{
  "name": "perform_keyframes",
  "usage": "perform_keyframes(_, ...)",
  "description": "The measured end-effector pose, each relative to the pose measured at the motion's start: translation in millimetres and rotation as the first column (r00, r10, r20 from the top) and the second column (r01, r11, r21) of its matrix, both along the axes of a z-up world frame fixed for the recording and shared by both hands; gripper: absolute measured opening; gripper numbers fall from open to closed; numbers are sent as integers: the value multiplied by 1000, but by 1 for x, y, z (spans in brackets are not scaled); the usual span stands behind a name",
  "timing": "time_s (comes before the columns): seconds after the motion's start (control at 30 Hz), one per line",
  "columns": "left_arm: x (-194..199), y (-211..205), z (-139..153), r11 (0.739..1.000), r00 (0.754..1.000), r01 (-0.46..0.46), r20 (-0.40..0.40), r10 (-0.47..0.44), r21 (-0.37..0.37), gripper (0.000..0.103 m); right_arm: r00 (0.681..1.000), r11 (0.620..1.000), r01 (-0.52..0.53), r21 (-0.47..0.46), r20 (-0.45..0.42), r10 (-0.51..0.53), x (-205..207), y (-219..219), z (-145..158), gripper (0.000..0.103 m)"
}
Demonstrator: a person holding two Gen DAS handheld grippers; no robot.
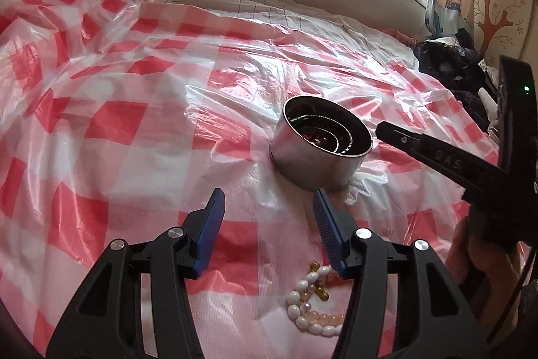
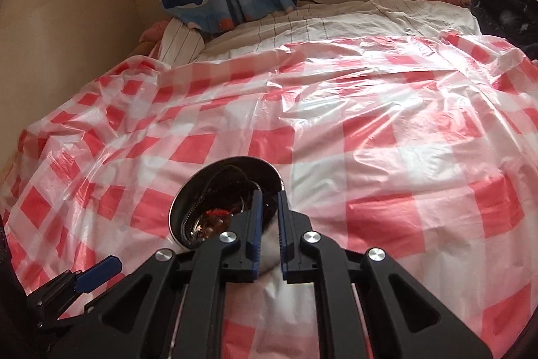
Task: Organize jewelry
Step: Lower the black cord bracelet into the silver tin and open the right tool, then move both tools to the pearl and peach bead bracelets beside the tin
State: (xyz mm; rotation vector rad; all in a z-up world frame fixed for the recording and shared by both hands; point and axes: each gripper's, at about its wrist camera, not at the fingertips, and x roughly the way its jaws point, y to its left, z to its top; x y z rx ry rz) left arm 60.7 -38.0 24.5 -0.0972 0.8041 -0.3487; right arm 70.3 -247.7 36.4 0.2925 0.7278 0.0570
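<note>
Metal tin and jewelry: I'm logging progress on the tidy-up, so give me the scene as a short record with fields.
surface: red-and-white checked plastic sheet over a bed
container: round metal tin, open, upright, jewelry inside
loose item: bead bracelets, white and amber, on the sheet in front of the tin
left tool: open, empty, above the bracelets
right tool: narrow gap, nothing between its pads, tips at the tin's rim
</note>
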Motion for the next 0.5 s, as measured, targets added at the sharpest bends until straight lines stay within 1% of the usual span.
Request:
perform_keyframes(0.03, -5, -1, 1, 1000, 1000, 7, 5, -7, 10, 52, 1000, 1000, 6, 3, 3, -6, -12, -3, 2, 17)
perform_keyframes(0.1, -15, -4, 1, 999, 1000, 19, 12, -19, 28, 53, 1000, 1000, 20, 1, 12, -20, -45, -10, 4, 28)
perform_keyframes(0.13, -21, -5, 1, 999, 1000, 18, 17, -18, 38, 54, 1000, 1000, 27, -1, 6, -27, -60, -13, 2, 28)
perform_keyframes(0.2, -30, -5, -1, 998, 1000, 6, 30, -8, 57, 59, 999, 999, 33, 5, -22, -33, -89, -17, -6, 32)
perform_keyframes(0.23, -33, -4, -3, 998, 999, -3, 34, 1, 64, 60, 998, 999, 41, 12, -46, -41, -102, -19, -13, 34)
perform_keyframes(0.27, -35, -2, -7, 998, 999, -14, 35, 12, 67, 63, 996, 999, 47, 21, -72, -46, -110, -19, -20, 38)
perform_keyframes(0.3, -37, 0, -9, 998, 999, -24, 31, 22, 64, 64, 993, 998, 49, 42, -111, -44, -116, -18, -31, 38)
perform_keyframes(0.33, -37, 2, -11, 998, 999, -32, 29, 30, 60, 64, 991, 997, 45, 59, -127, -37, -118, -15, -36, 39)
perform_keyframes(0.37, -38, 4, -12, 998, 999, -43, 33, 41, 55, 65, 992, 998, 42, 46, -123, -36, -120, -10, -37, 43)
perform_keyframes(0.4, -39, 6, -12, 997, 998, -51, 41, 49, 51, 67, 993, 1000, 29, 8, -113, -28, -119, -3, -36, 52)
perform_keyframes(0.43, -40, 7, -11, 997, 997, -58, 48, 56, 49, 68, 994, 1000, 13, -23, -109, -15, -118, 3, -37, 54)
perform_keyframes(0.5, -43, 7, -12, 996, 996, -67, 63, 63, 58, 73, 995, 997, 2, -73, -102, -10, -117, 12, -38, 55)
